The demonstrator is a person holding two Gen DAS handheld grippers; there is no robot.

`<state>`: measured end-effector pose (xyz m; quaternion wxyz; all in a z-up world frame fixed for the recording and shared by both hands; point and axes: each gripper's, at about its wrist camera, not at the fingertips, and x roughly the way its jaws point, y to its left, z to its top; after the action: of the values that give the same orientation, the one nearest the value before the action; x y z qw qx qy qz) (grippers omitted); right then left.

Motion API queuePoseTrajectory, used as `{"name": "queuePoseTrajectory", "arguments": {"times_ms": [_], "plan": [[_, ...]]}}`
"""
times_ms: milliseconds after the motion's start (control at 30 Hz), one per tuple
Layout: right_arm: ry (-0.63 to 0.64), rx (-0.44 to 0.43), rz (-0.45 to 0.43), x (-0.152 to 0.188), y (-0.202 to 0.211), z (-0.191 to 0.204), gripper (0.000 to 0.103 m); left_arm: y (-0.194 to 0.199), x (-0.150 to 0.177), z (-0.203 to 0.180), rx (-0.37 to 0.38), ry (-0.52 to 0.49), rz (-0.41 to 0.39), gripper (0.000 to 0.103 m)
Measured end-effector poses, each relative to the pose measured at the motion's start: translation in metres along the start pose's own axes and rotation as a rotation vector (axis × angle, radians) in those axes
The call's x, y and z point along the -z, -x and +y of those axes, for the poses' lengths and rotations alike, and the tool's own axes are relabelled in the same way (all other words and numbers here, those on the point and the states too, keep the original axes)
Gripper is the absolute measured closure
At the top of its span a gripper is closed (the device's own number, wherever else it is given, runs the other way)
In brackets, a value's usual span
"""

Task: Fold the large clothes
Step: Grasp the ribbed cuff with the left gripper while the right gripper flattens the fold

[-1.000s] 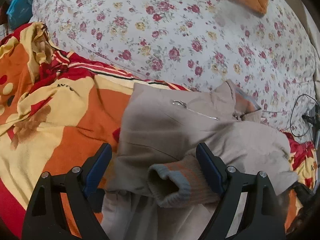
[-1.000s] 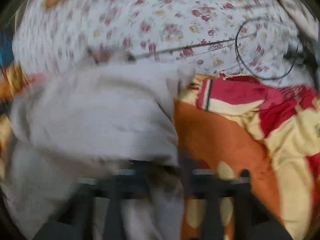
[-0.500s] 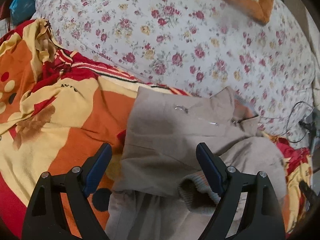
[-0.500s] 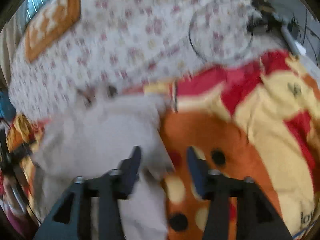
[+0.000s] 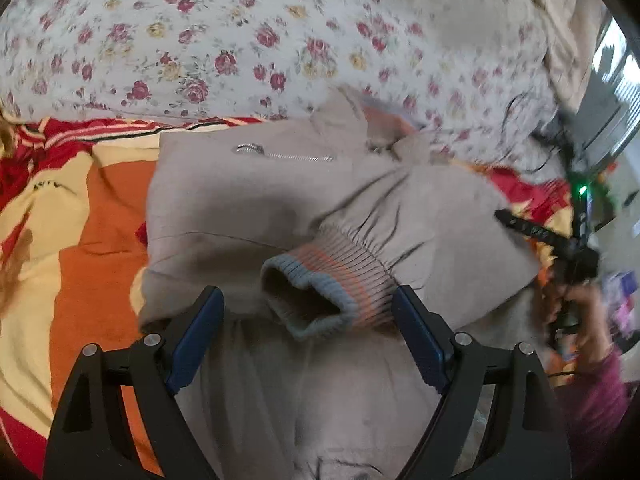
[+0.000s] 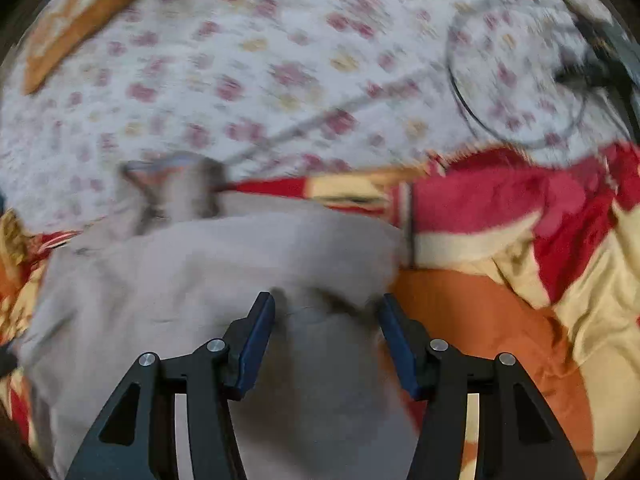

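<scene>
A beige zip jacket [image 5: 256,208] lies on the bed with its collar [image 5: 380,128] toward the floral quilt. One sleeve is folded across its front. The ribbed cuff [image 5: 320,284], grey with orange stripes, lies between the fingers of my left gripper [image 5: 306,300], which is wide open and not pressing on it. In the right wrist view my right gripper [image 6: 326,304] is open just above the jacket's [image 6: 200,280] folded right edge, with loose cloth below the gap and nothing gripped. A hand [image 5: 588,304] holding that gripper shows blurred at the right of the left wrist view.
An orange, yellow and red blanket [image 5: 80,240] [image 6: 500,320] lies under the jacket. A floral quilt [image 5: 240,40] [image 6: 280,60] bulges behind it. A black cable loop [image 6: 520,80] lies on the quilt at the right, and an orange cushion [image 6: 80,12] at the far left.
My right gripper went from shut in the jacket cloth to open and let the folded side drop. The left view swung right, and the cuff now sits larger between the left fingers.
</scene>
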<state>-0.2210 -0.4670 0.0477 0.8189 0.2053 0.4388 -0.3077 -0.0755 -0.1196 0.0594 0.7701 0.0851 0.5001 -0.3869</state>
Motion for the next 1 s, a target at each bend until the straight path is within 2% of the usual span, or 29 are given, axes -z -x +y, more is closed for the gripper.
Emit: {"name": "queuePoseTrajectory", "arguments": {"times_ms": [67, 133, 167, 233, 267, 333, 400, 433, 500, 600, 667, 700, 767, 800, 833, 900, 933, 1000], "plan": [[-0.049, -0.071, 0.036, 0.005, -0.009, -0.013, 0.047, -0.01, -0.002, 0.0, -0.036, 0.011, -0.008, 0.018], [-0.111, -0.112, 0.028, 0.011, -0.005, -0.024, 0.047, -0.012, -0.007, 0.006, -0.014, 0.07, -0.033, 0.052], [-0.129, -0.119, 0.016, 0.011, 0.001, -0.028, 0.047, -0.013, -0.01, 0.01, 0.001, 0.096, -0.02, 0.076], [-0.16, -0.111, -0.041, 0.01, 0.02, -0.04, 0.046, -0.008, -0.017, 0.014, 0.0, 0.117, -0.03, 0.083], [-0.172, -0.104, -0.064, 0.01, 0.026, -0.044, 0.043, -0.003, -0.019, 0.013, -0.003, 0.1, -0.046, 0.092], [-0.2, -0.081, -0.104, 0.007, 0.037, -0.052, 0.04, 0.01, -0.026, 0.011, -0.018, 0.075, -0.084, 0.094], [-0.206, -0.056, -0.108, 0.003, 0.037, -0.055, 0.038, 0.018, -0.03, 0.01, -0.017, 0.059, -0.122, 0.094], [-0.186, -0.063, -0.097, 0.001, 0.034, -0.05, 0.039, 0.019, -0.033, 0.01, -0.04, 0.043, -0.136, 0.094], [-0.149, -0.067, -0.078, 0.002, 0.023, -0.039, 0.04, 0.014, -0.036, 0.013, -0.071, 0.04, -0.14, 0.095], [-0.098, -0.056, -0.059, 0.0, 0.008, -0.019, 0.041, 0.009, -0.041, 0.03, -0.071, 0.092, -0.129, 0.095], [-0.059, -0.038, -0.054, -0.004, -0.004, -0.007, 0.042, 0.002, -0.042, 0.038, -0.124, 0.115, -0.112, 0.096], [-0.042, -0.013, -0.048, -0.006, -0.011, -0.003, 0.043, -0.004, -0.042, 0.044, -0.164, 0.124, -0.103, 0.103], [-0.014, 0.083, -0.007, -0.011, -0.04, 0.0, 0.045, -0.018, -0.039, 0.057, -0.259, 0.151, -0.078, 0.103], [-0.033, 0.129, 0.018, -0.011, -0.051, -0.005, 0.05, -0.022, -0.036, 0.066, -0.246, 0.185, -0.055, 0.103], [-0.089, 0.136, 0.048, -0.01, -0.057, -0.017, 0.051, -0.024, -0.036, 0.071, -0.21, 0.217, -0.043, 0.103], [-0.172, 0.071, 0.023, -0.006, -0.043, -0.028, 0.05, -0.017, -0.036, 0.077, -0.151, 0.263, -0.055, 0.101], [-0.165, 0.059, -0.007, -0.004, -0.028, -0.026, 0.05, -0.011, -0.037, 0.074, -0.149, 0.252, -0.073, 0.099], [-0.094, 0.073, -0.036, 0.0, -0.001, -0.014, 0.05, 0.001, -0.038, 0.064, -0.166, 0.217, -0.103, 0.082]]}}
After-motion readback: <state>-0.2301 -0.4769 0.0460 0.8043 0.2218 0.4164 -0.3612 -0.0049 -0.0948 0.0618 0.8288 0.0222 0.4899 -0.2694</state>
